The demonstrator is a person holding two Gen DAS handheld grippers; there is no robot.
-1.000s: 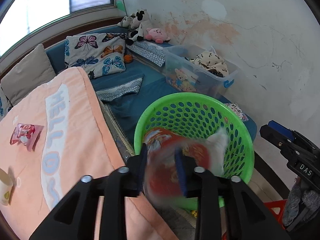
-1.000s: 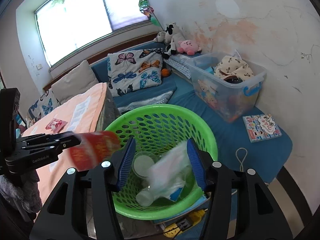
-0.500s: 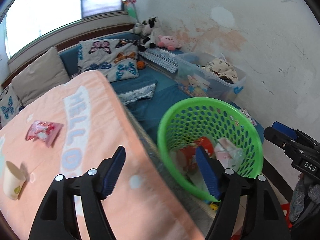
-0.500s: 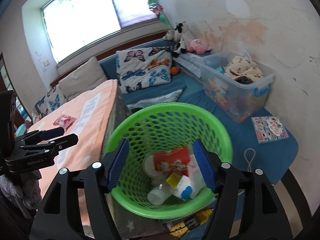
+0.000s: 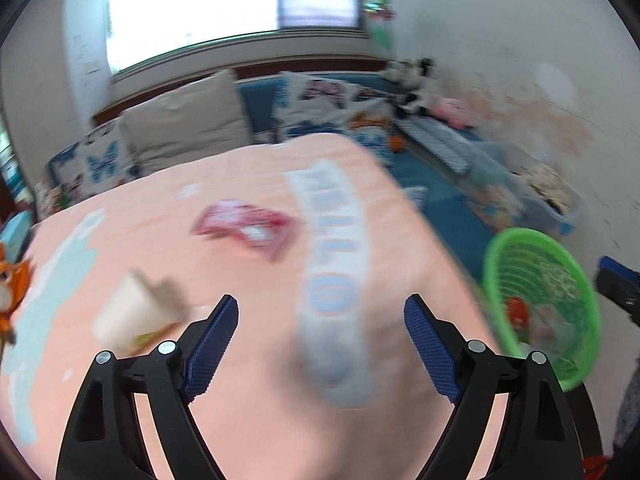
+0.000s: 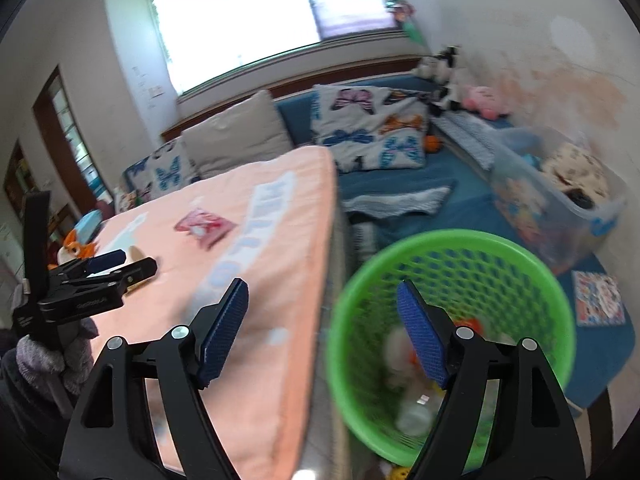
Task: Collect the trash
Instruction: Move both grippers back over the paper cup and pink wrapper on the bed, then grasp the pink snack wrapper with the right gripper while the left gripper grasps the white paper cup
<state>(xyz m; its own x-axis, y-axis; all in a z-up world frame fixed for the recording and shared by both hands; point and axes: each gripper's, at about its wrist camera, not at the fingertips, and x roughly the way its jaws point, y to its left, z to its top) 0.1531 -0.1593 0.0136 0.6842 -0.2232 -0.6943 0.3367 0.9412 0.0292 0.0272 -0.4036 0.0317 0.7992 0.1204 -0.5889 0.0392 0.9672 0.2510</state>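
Note:
My left gripper (image 5: 320, 340) is open and empty above the peach "HELLO" blanket (image 5: 260, 400). A pink-red wrapper (image 5: 246, 226) lies on the blanket ahead of it, and a white paper cup (image 5: 128, 318) lies to the left. The green basket (image 5: 496, 276) with trash in it stands at the right. My right gripper (image 6: 322, 328) is open and empty, between the bed's edge and the basket (image 6: 452, 240). The wrapper (image 6: 204, 226) and the left gripper (image 6: 116, 266) show at the left of the right wrist view.
A clear storage bin (image 6: 560, 196) with toys stands past the basket on the blue mat (image 6: 400, 172). Butterfly pillows (image 6: 368, 132) and plush toys (image 6: 480, 98) line the far wall. A book (image 6: 598, 298) lies at the right.
Both grippers have dropped their trash into the basket and opened. The left gripper has swung left over the bed, toward the wrapper and cup. The right gripper has shifted left.

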